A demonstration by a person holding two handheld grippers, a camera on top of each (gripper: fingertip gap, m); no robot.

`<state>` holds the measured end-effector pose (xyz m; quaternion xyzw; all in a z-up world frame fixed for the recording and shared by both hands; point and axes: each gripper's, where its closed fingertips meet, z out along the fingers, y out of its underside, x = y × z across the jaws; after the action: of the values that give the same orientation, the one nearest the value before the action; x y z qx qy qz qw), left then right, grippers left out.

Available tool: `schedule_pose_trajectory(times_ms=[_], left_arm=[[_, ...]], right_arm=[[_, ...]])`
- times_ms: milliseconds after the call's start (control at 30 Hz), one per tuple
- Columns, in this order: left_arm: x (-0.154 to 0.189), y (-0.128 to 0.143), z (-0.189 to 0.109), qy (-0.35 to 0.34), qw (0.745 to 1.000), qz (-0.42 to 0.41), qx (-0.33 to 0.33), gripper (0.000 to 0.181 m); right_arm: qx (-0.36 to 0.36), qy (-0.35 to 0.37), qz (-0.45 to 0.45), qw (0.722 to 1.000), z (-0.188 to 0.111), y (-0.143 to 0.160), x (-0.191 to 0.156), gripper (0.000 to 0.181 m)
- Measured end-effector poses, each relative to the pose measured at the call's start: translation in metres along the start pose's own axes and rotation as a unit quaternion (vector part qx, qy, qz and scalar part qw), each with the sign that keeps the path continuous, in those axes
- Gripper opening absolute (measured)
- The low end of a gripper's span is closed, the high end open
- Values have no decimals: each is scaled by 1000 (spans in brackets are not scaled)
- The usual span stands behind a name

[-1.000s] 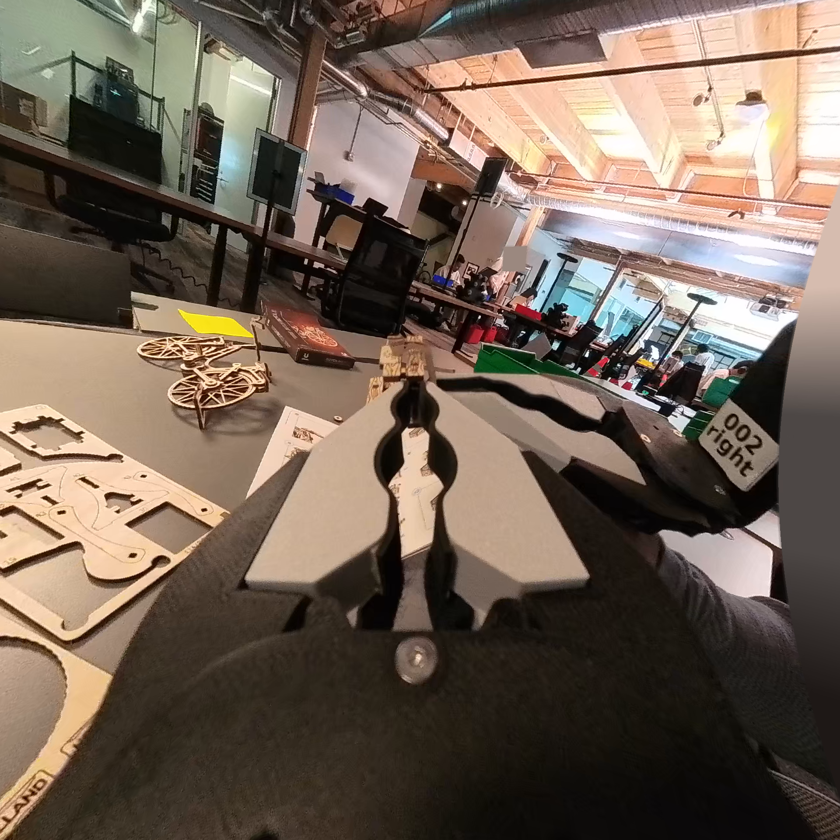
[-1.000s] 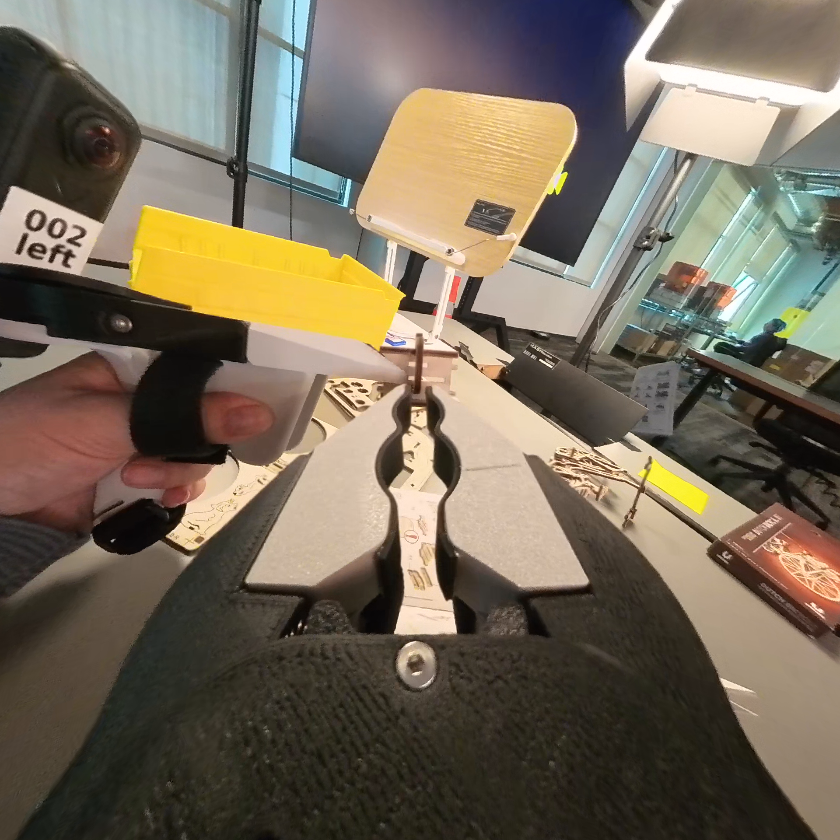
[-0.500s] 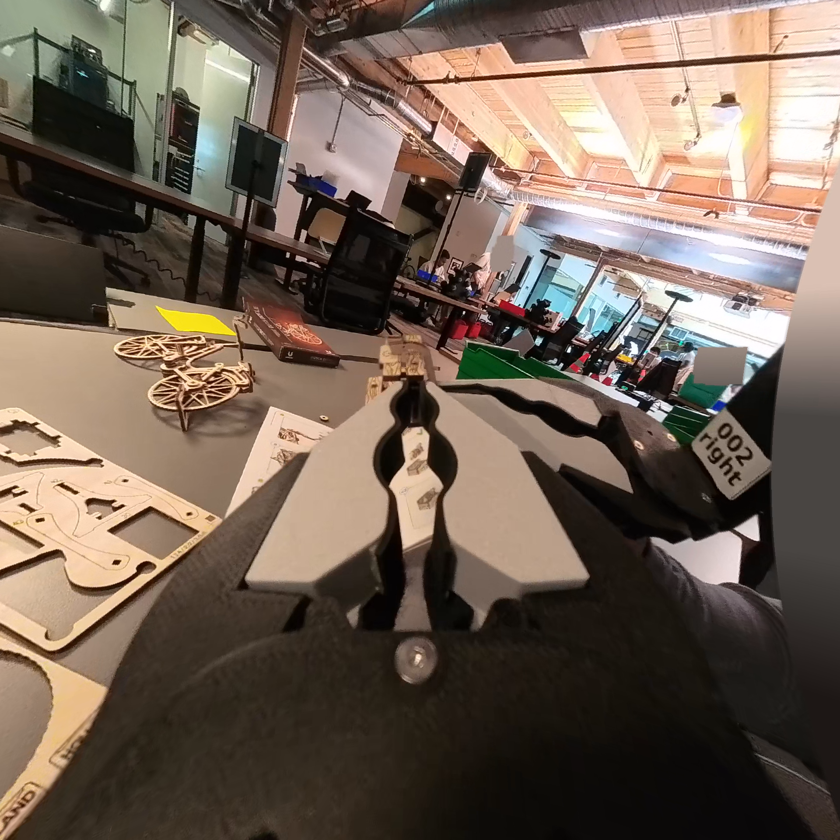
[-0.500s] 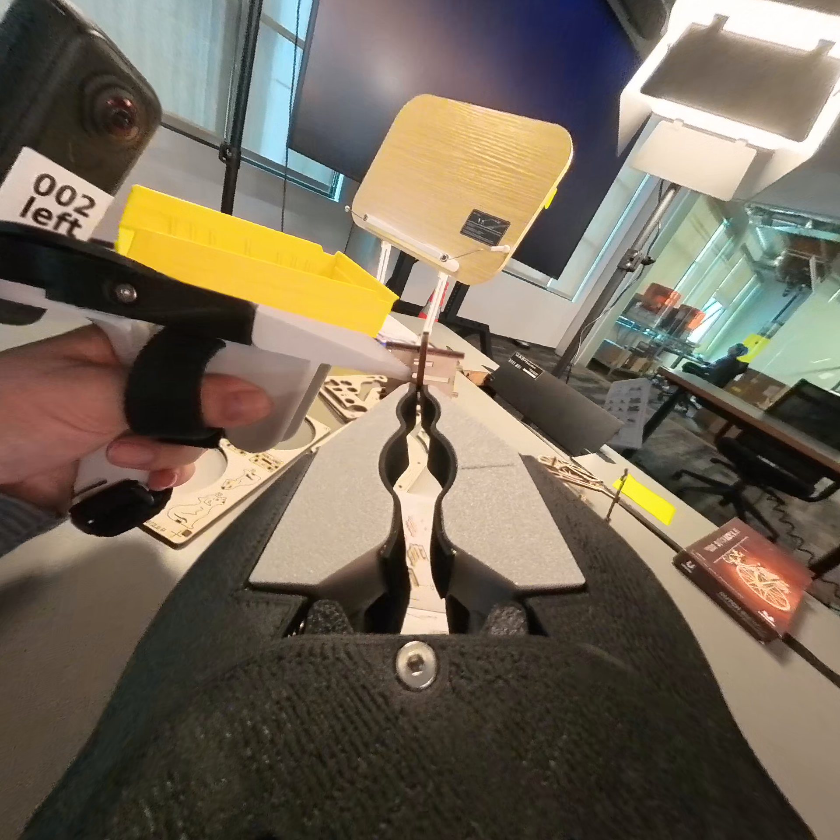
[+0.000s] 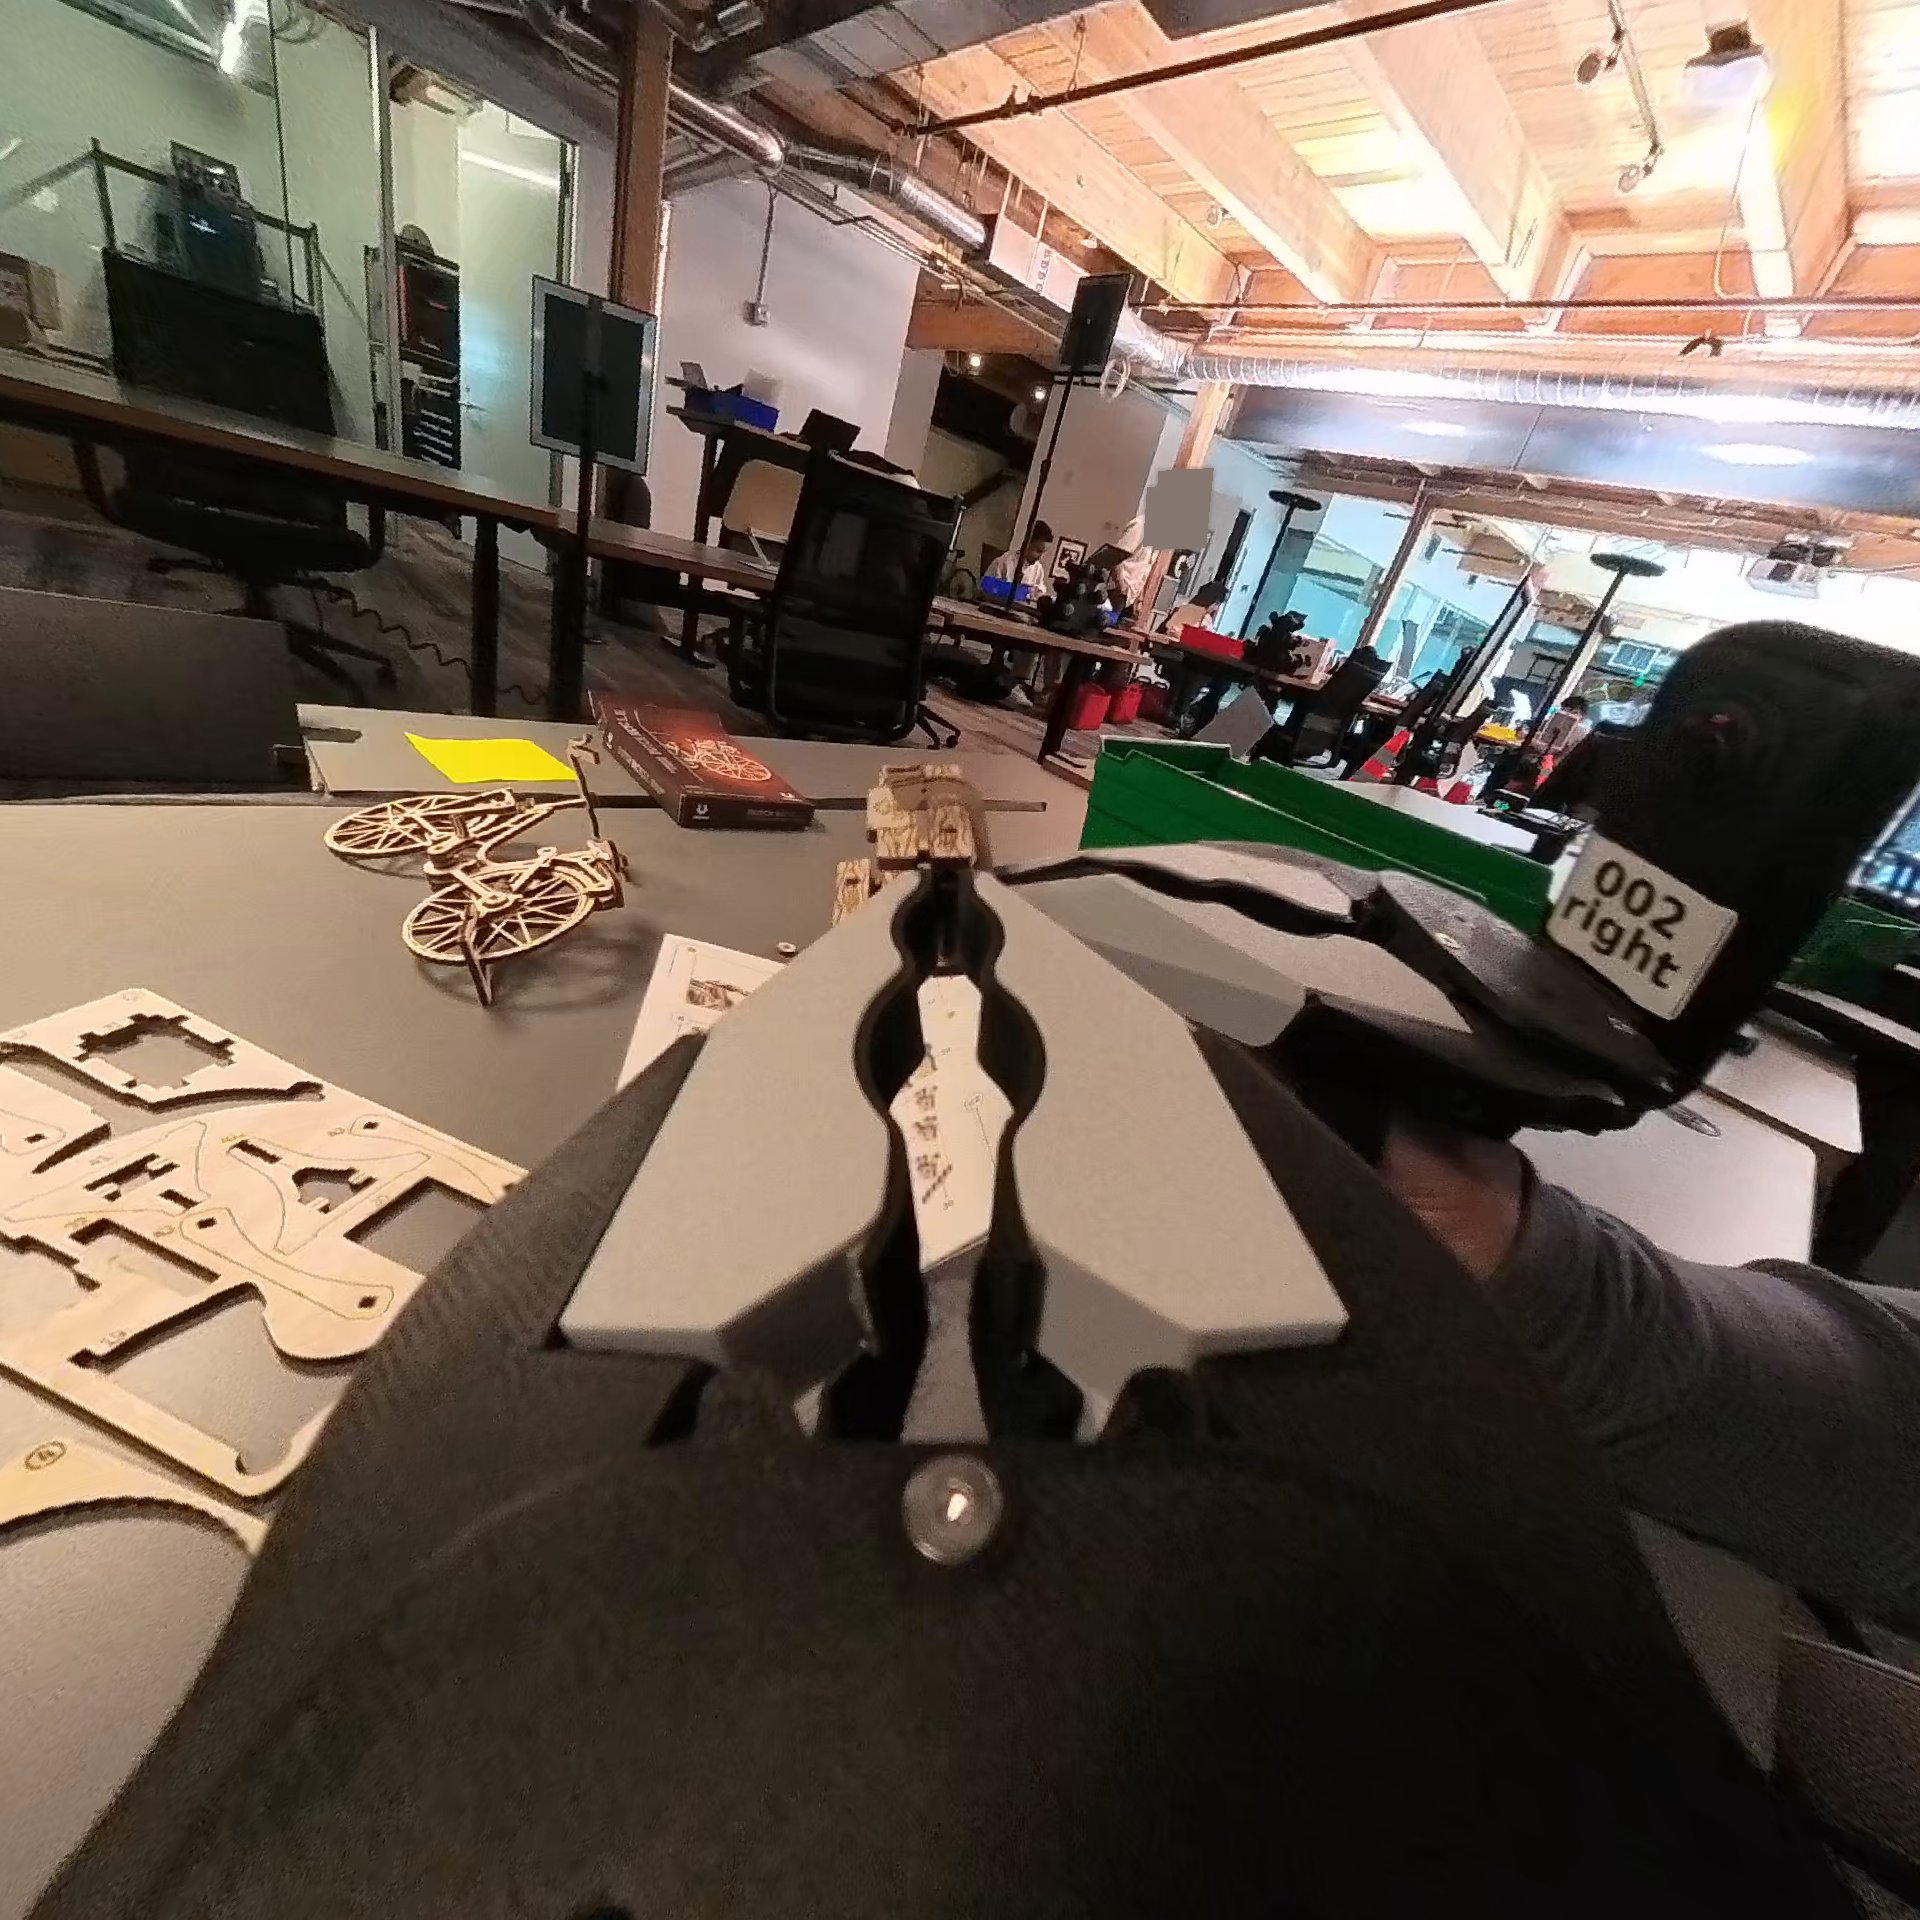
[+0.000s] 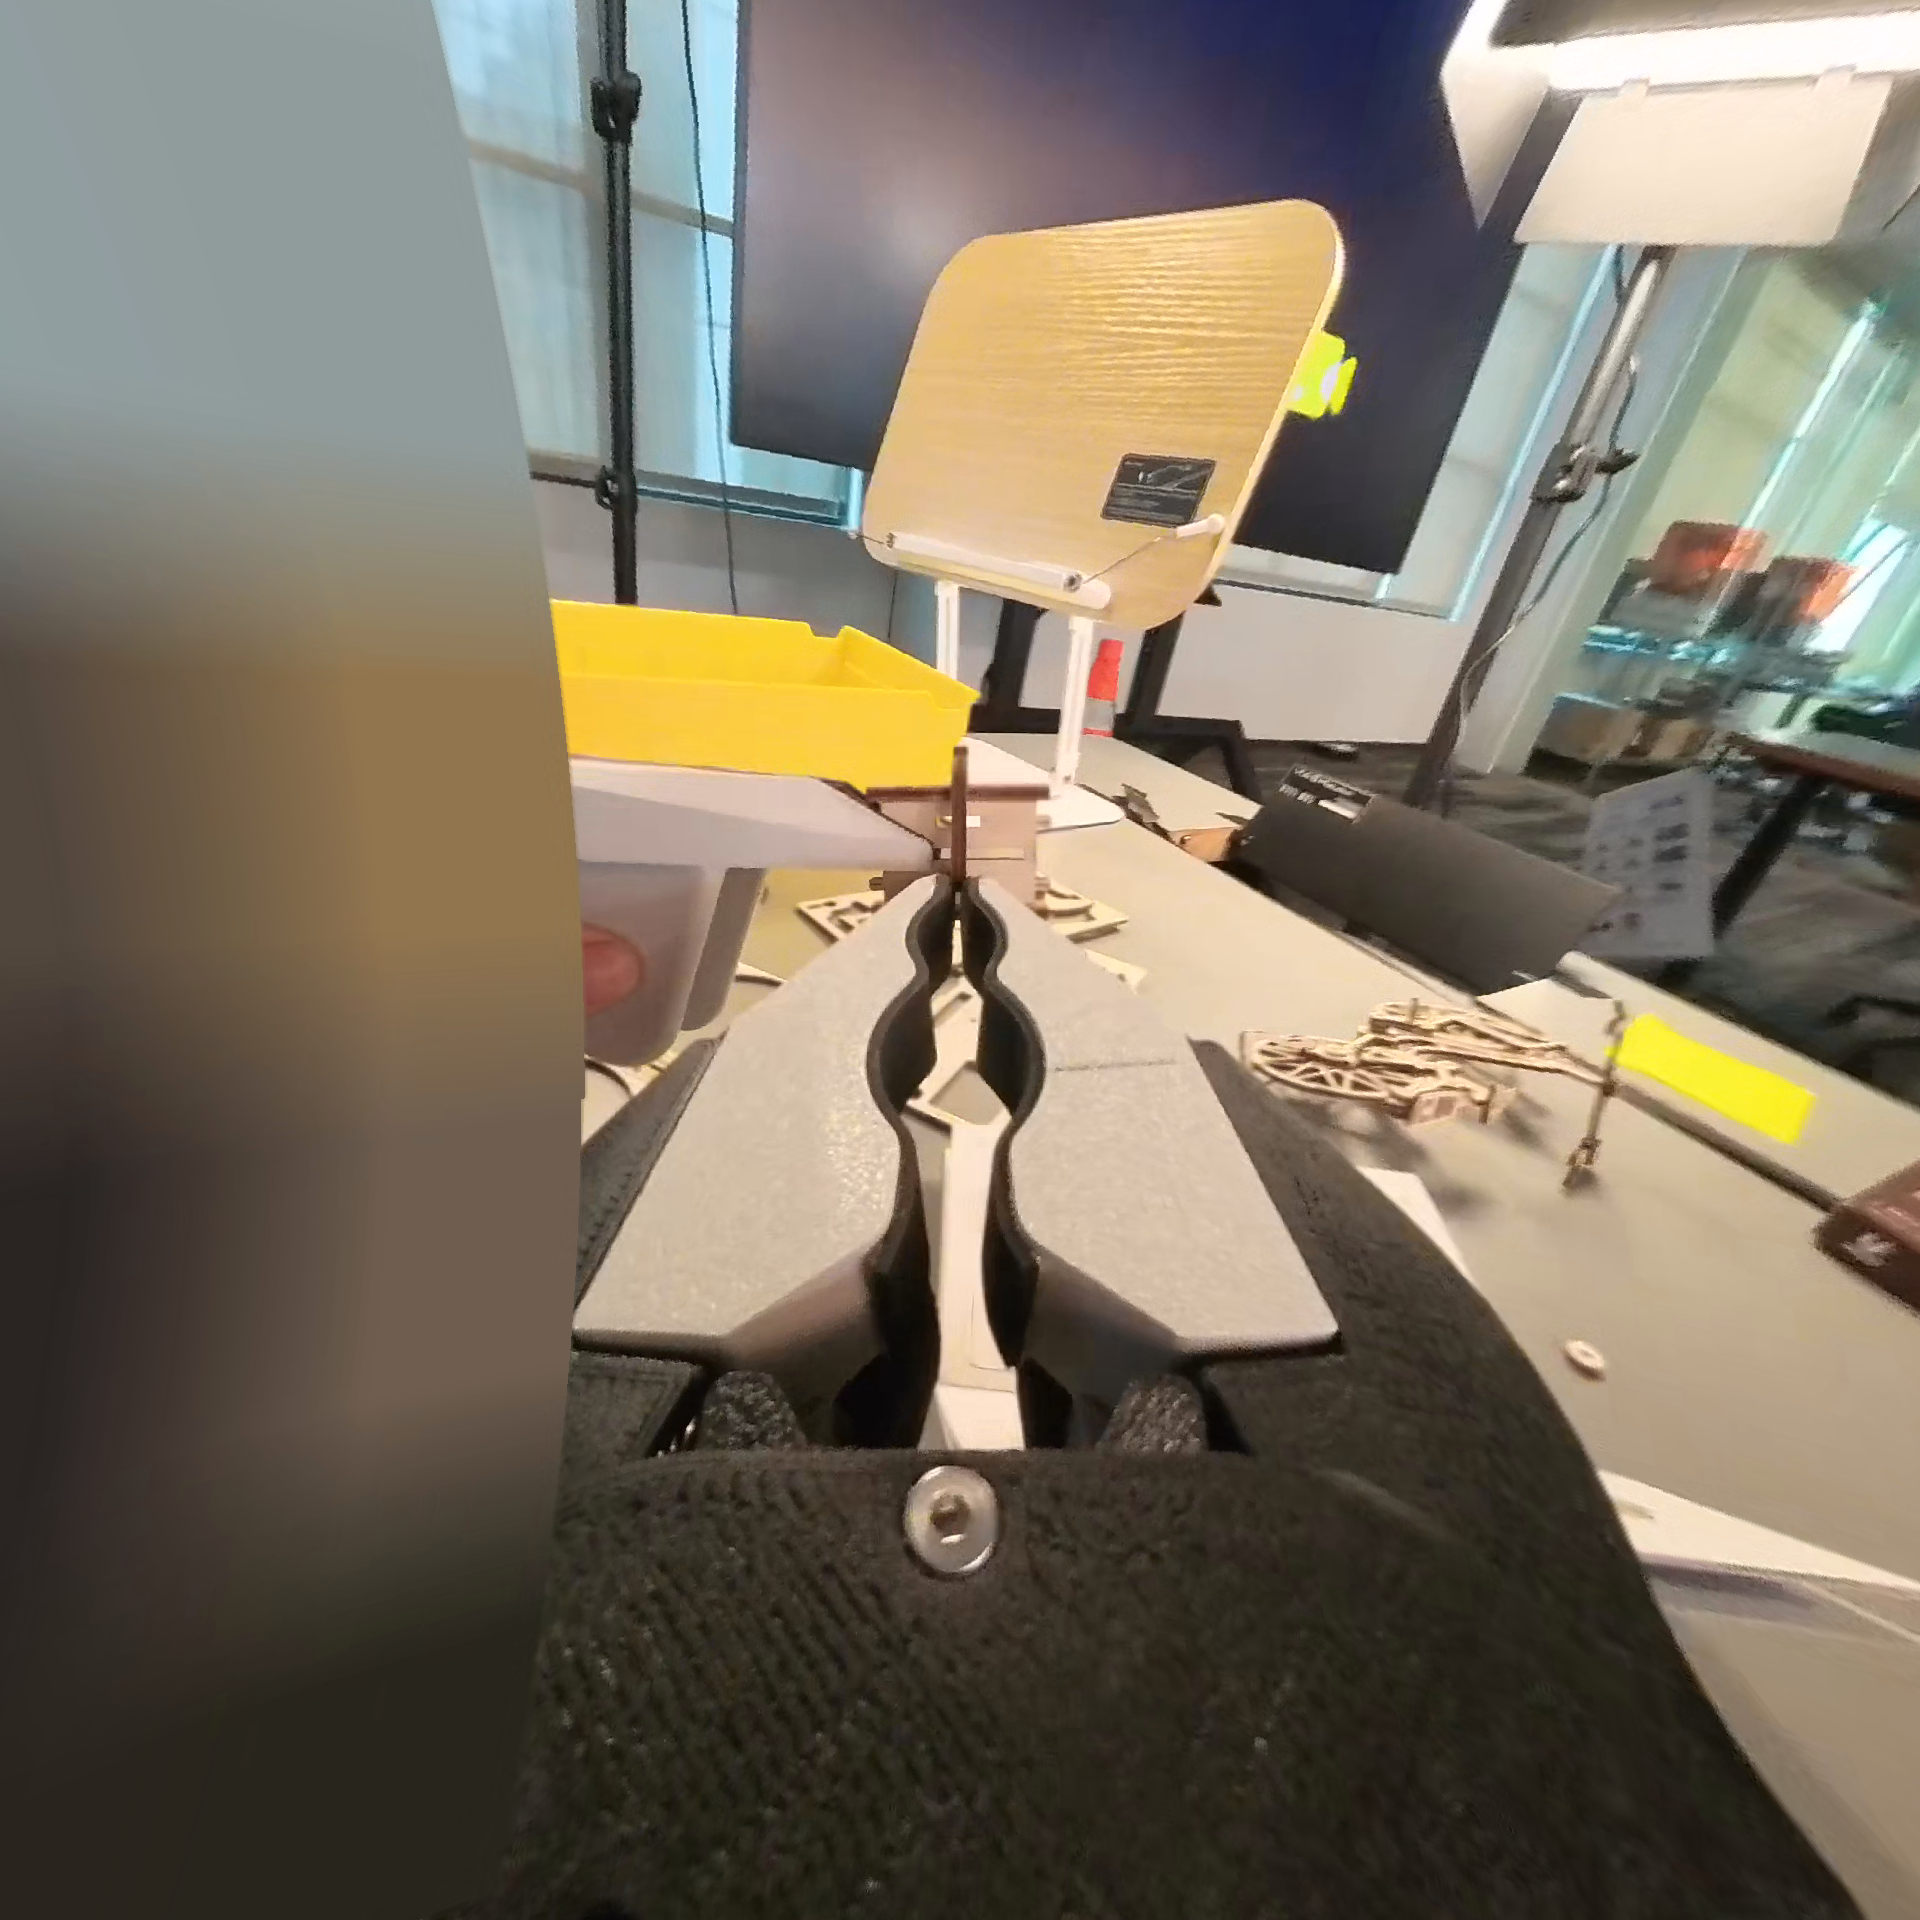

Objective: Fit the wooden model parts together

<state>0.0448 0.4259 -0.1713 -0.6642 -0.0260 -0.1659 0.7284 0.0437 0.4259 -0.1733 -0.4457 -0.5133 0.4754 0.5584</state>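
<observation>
In the left wrist view my left gripper [image 5: 940,878] is shut on a small wooden assembly [image 5: 925,816], held above the grey table [image 5: 208,883]. My right gripper [image 5: 1013,878] comes in from the right and its fingertips meet the same assembly. In the right wrist view my right gripper [image 6: 956,883] is shut on a thin dark wooden piece [image 6: 958,774]. The piece stands upright and is slotted into the small box-like assembly [image 6: 1003,821]. The left gripper's white fingers [image 6: 748,821] hold that assembly from the left.
A built wooden bicycle model [image 5: 499,883] lies on the table, also in the right wrist view [image 6: 1392,1060]. Laser-cut plywood sheets [image 5: 208,1174], an instruction sheet [image 5: 707,987], a dark box [image 5: 707,769], a green bin [image 5: 1299,831], a yellow bin [image 6: 748,686] and a book stand [image 6: 1101,416] surround the work area. My left and right fingertips are right by each other.
Both grippers stay shut and joined at the wooden assembly. The right wrist view has swung right, so the bicycle shows more and the left gripper's body sits closer at the left edge.
</observation>
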Motion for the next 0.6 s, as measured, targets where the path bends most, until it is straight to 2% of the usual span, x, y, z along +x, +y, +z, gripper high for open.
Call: schedule_pose_trajectory(times_ms=[167, 300, 467, 600], left_arm=[[-1, 2, -1, 7, 1000, -13, 25, 1], [-5, 6, -1, 10, 999, -24, 19, 1], [-6, 7, -1, 15, 999, -42, 28, 1], [-9, 12, 1, 22, 997, -74, 23, 1]], right_arm=[[-29, 52, -169, 984, 1, 2, -2, 0], [-29, 35, -113, 993, 3, 7, -1, 0], [-29, 47, -144, 988, 4, 9, -1, 0], [-22, 24, -83, 996, 5, 14, 1, 0]])
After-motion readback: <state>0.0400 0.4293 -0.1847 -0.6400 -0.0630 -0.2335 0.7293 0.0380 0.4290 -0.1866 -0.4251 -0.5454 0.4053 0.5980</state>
